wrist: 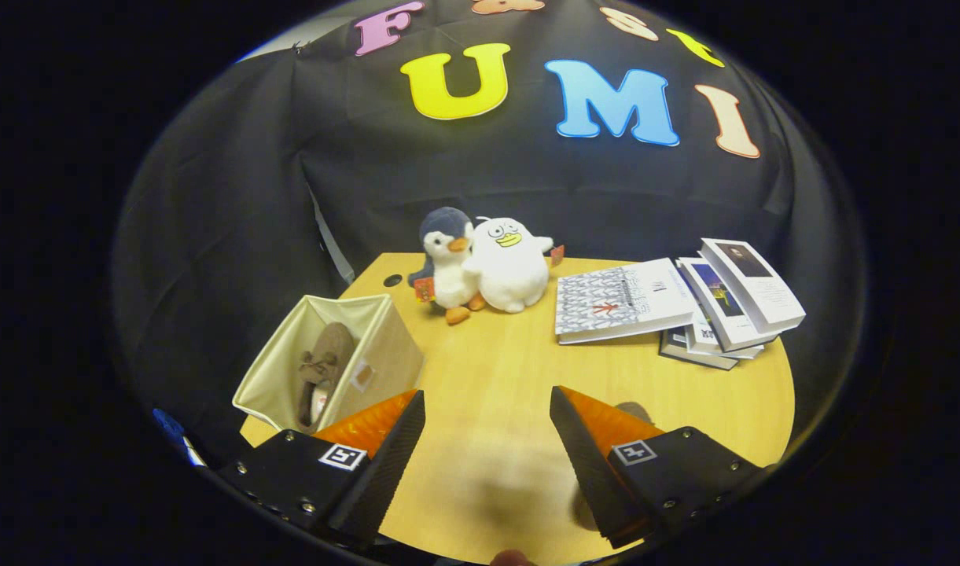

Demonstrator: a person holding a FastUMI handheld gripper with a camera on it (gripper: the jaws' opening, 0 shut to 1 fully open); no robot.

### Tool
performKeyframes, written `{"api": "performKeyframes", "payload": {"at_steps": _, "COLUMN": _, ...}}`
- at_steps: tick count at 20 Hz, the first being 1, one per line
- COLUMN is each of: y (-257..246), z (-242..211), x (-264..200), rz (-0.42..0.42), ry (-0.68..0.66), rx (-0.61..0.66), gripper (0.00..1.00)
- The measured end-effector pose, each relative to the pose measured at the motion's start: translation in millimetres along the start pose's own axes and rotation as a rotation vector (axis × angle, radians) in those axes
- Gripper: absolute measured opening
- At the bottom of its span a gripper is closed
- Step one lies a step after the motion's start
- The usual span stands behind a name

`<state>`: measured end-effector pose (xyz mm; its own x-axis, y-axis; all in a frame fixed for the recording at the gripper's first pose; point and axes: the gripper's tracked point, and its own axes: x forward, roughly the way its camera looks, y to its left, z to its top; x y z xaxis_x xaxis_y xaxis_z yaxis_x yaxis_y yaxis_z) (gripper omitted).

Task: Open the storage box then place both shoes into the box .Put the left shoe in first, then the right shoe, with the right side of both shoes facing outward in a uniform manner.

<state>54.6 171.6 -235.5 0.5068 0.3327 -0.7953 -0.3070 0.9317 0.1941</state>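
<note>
The gripper [487, 440] hangs over the table [511, 377], fingers spread wide and empty. The storage box [385, 358] sits just ahead of the left finger, a shoe [326, 362] inside.

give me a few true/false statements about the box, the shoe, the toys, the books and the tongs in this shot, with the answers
1. The storage box is open. True.
2. A shoe is inside the box. True.
3. The tongs are shut on a book. False: the fingers stand apart with bare table between them, holding nothing.
4. The two plush toys lie inside the box. False: they stand on the table beyond the fingers, side by side and touching.
5. The books are beside the plush toys, on the opposite side from the box. True.
6. The box is stacked on the books. False: it sits on the table just ahead of one finger, apart from the books.
</note>
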Motion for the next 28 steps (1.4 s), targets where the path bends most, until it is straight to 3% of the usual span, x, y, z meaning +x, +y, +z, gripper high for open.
{"api": "performKeyframes", "payload": {"at_steps": 8, "y": -104, "z": -51, "x": -9, "rz": -0.136, "ry": 0.096, "rx": -0.026, "gripper": 0.98}}
{"api": "performKeyframes", "payload": {"at_steps": 16, "y": -161, "z": -113, "x": -11, "rz": -0.212, "ry": 0.223, "rx": -0.058, "gripper": 0.98}}
{"api": "performKeyframes", "payload": {"at_steps": 27, "y": -183, "z": -182, "x": 14, "rz": -0.189, "ry": 0.371, "rx": 0.02, "gripper": 0.98}}
{"api": "performKeyframes", "payload": {"at_steps": 28, "y": -180, "z": -183, "x": 17, "rz": -0.173, "ry": 0.372, "rx": 0.037, "gripper": 0.92}}
